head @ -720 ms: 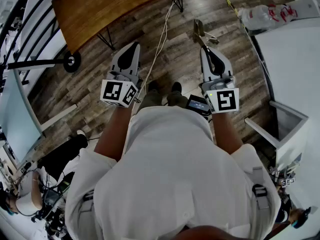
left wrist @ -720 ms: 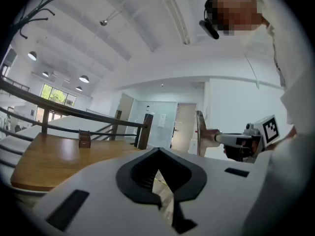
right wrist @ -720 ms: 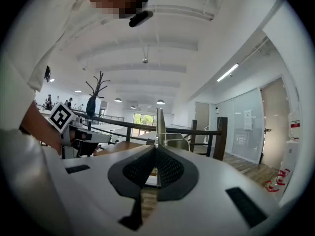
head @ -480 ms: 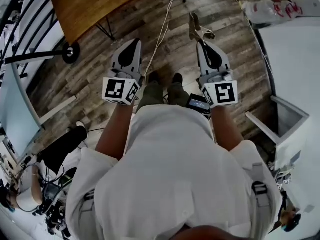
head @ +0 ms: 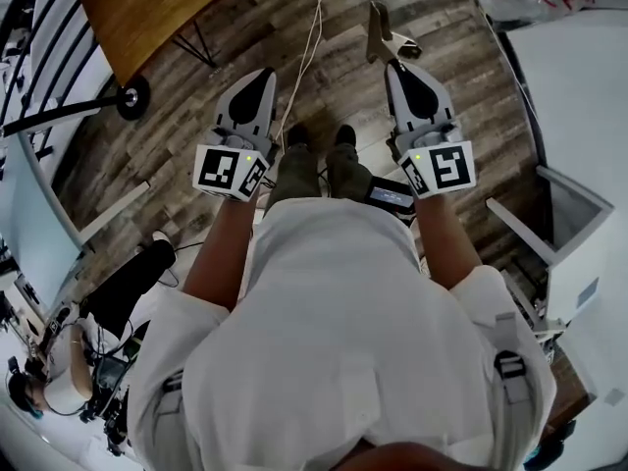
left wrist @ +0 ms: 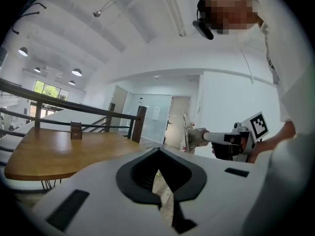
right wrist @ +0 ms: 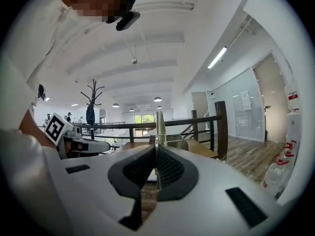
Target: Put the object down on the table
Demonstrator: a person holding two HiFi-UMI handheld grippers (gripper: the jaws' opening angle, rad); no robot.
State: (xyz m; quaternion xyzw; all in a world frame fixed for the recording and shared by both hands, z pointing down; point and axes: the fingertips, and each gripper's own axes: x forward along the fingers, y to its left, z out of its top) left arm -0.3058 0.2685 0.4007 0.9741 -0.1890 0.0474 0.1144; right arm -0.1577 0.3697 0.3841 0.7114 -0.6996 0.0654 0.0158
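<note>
Right gripper (head: 390,65) is clamping a thin metal piece (head: 383,39), jaws pressed together on its near end. The piece is sticking out past the tips, long axis in line with the gripper, pointing away from the person, above the plank floor (head: 324,96). Left gripper (head: 263,73) is sitting closed on nothing.

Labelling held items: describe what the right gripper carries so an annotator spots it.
Over the wood-plank floor, ahead of the person's shoes, find the right gripper. A thin, pale metal piece sticks forward from its shut jaws; the left gripper beside it is shut on nothing.
</note>
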